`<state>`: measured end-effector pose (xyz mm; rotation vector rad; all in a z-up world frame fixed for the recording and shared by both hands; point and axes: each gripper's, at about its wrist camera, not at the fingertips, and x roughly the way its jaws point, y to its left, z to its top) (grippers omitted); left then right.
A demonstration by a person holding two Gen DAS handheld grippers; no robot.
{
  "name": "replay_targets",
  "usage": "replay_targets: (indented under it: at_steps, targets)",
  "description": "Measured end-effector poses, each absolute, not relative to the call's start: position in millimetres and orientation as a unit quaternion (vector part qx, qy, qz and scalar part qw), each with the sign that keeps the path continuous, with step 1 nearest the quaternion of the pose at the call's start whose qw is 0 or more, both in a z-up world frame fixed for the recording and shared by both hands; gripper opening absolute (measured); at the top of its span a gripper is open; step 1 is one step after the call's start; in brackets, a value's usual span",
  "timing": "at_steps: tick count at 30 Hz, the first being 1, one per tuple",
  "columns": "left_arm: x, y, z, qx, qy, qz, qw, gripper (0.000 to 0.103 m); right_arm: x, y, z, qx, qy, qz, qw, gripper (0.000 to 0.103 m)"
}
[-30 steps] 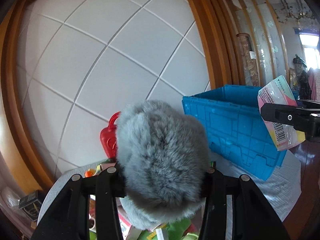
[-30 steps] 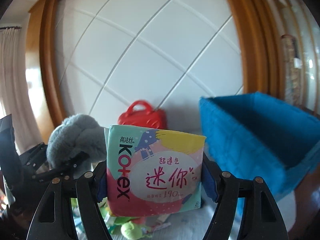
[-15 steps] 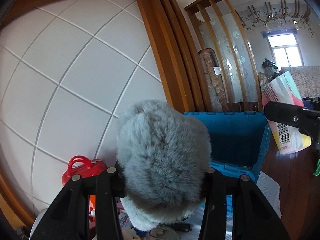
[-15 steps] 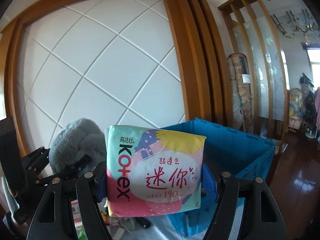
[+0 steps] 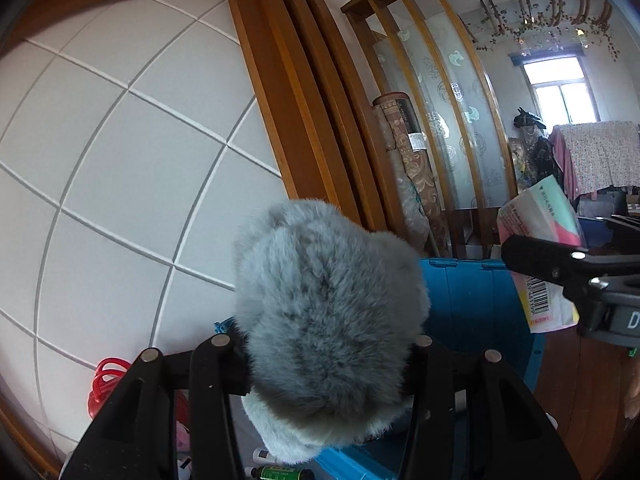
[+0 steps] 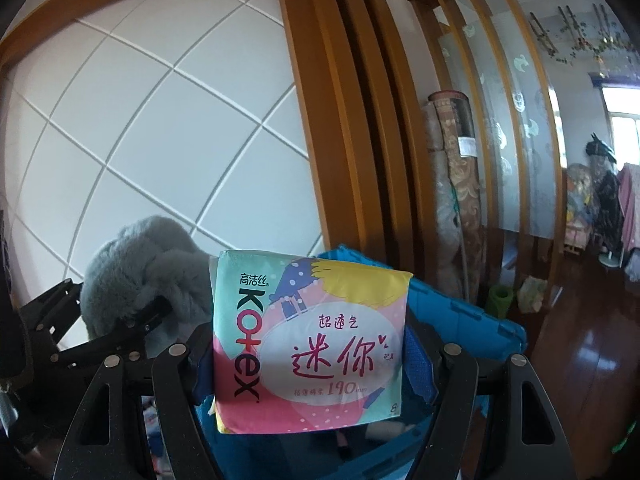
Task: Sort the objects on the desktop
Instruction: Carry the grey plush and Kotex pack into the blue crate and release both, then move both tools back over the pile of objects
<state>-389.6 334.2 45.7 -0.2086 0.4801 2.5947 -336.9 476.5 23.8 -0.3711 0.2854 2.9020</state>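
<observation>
Both loaded: your left gripper [image 5: 320, 354] squeezes the grey fluffy thing [image 5: 326, 308], right gripper [image 6: 310, 354] clamps the Kotex pack [image 6: 308, 344]. Let go short of the blue bin [image 5: 476, 300] and they'll miss.

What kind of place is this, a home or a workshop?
Probably a home living room: a wood-framed glass partition, a rolled carpet leaning beside it, and laundry hanging near the window.

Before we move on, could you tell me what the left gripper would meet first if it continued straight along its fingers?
Probably the blue bin: it sits just beyond the grey fluffy item clamped in the left gripper. Depth is unclear.
</observation>
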Motion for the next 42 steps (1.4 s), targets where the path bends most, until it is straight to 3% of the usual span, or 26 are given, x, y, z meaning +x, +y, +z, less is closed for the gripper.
replay_targets:
  at_steps: [5,7,8,9,11,12,25,42]
  targets:
    - [-417.7,362.3,40.1,-0.094,0.180,0.951,0.234,0.049,-375.0,517.1,10.5,-0.146,0.114,0.976,0.114,0.075]
    - [-426.0,365.6,37.8,-0.095,0.182,0.953,0.223,0.050,-386.9,530.7,6.5,-0.153,0.121,0.973,0.123,0.085]
    - [-430.4,366.7,38.5,-0.093,0.181,0.955,0.216,0.053,-391.3,537.3,5.2,-0.154,0.125,0.972,0.124,0.096]
    - [-434.1,368.1,39.5,-0.092,0.181,0.956,0.213,0.058,-394.1,542.8,4.9,-0.153,0.128,0.972,0.127,0.099]
    - [-441.4,372.0,39.1,-0.093,0.191,0.957,0.200,0.097,-397.2,552.2,5.6,-0.152,0.133,0.971,0.131,0.099]
    - [-443.1,372.1,39.2,-0.090,0.196,0.959,0.186,0.102,-398.9,557.0,6.3,-0.151,0.137,0.970,0.130,0.099]
    - [-462.4,372.6,40.5,-0.098,0.179,0.964,0.169,0.103,-396.0,546.0,9.3,-0.143,0.129,0.975,0.110,0.100]
    - [-398.3,263.3,1.8,-0.093,0.110,0.983,0.115,0.103,-361.5,480.0,-10.9,-0.120,0.135,0.983,0.035,0.103]
